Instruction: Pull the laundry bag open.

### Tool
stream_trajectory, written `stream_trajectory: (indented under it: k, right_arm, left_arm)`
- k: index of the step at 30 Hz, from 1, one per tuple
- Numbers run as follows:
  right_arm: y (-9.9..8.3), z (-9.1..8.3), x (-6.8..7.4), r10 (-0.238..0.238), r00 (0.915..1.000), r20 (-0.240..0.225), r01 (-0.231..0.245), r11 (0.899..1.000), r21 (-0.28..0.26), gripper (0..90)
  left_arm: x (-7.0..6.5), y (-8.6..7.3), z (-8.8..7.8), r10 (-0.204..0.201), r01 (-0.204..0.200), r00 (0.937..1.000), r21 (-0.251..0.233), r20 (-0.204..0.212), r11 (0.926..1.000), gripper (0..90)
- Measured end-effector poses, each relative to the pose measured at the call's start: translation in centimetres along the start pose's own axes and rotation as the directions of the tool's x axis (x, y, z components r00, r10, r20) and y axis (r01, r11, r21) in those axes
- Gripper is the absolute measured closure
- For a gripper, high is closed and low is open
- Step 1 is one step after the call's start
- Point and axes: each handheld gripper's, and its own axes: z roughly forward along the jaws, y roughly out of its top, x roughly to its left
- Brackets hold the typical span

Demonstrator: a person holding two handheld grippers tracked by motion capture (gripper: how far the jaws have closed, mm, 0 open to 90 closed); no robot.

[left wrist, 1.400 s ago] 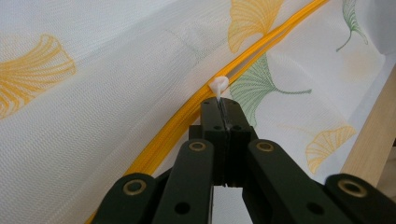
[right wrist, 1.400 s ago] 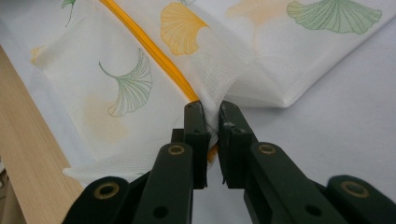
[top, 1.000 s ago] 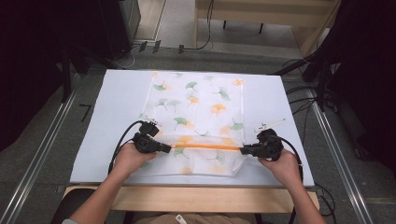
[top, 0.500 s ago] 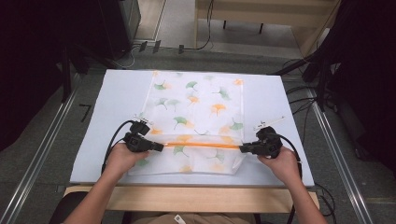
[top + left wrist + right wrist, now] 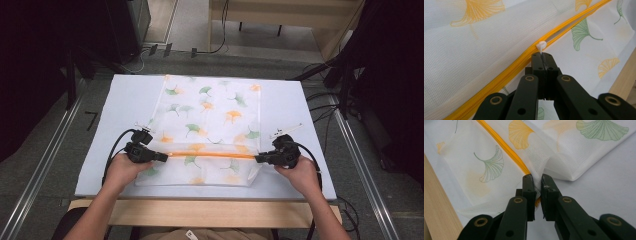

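Observation:
A white mesh bag (image 5: 210,115) printed with green and orange ginkgo leaves lies flat on the pale blue table cover (image 5: 125,100). An orange zipper (image 5: 210,154) runs across its near part. My left gripper (image 5: 164,157) is at the zipper's left part, shut on the white zipper pull (image 5: 541,46). Past the pull, the zipper (image 5: 579,21) splits into two strands. My right gripper (image 5: 258,159) is at the zipper's right end. There its jaws pinch a fold of the mesh bag (image 5: 537,176) beside the orange zipper (image 5: 499,141).
The table's wooden front edge (image 5: 210,212) runs just behind both hands. Metal rails (image 5: 45,165) flank the table on both sides. Cables (image 5: 325,100) and dark equipment lie on the floor at the right and back.
My left gripper has slid left along the zipper with the pull in it. The right gripper has stayed in place on the bag's right end.

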Motion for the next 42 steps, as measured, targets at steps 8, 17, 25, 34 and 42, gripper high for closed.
stream_trajectory:
  k: [8, 17, 25, 34, 42]
  right_arm:
    - [0.0, 0.0, 0.0, 0.001, 1.0000, 0.000, -0.001, 1.000, 0.000, 84.9]
    - [-0.1, 0.0, 0.2, 0.001, 1.0000, 0.000, -0.001, 1.000, 0.001, 84.9]
    - [-0.2, -0.1, 0.3, -0.004, 1.0000, 0.001, 0.004, 1.000, 0.000, 84.9]
    - [-0.3, -0.1, 0.3, 0.003, 1.0000, 0.004, -0.003, 1.000, 0.000, 84.9]
    - [-0.2, -0.1, 0.4, 0.000, 1.0000, 0.004, 0.000, 1.000, 0.001, 85.0]
  left_arm:
    - [0.1, 0.0, -0.1, -0.002, 0.002, 1.0000, 0.000, 0.007, 1.0000, 90.0]
    - [0.6, -0.1, -0.5, -0.006, 0.006, 0.9999, -0.002, 0.016, 1.0000, 90.0]
    - [0.9, -0.2, -0.9, -0.004, 0.004, 1.0000, -0.003, 0.004, 1.0000, 90.0]
    - [1.8, -0.9, -1.9, -0.014, 0.014, 0.9999, 0.001, -0.007, 0.9999, 90.0]
    - [2.4, -1.3, -2.5, -0.026, 0.026, 0.9997, -0.024, 0.004, 0.9994, 90.0]
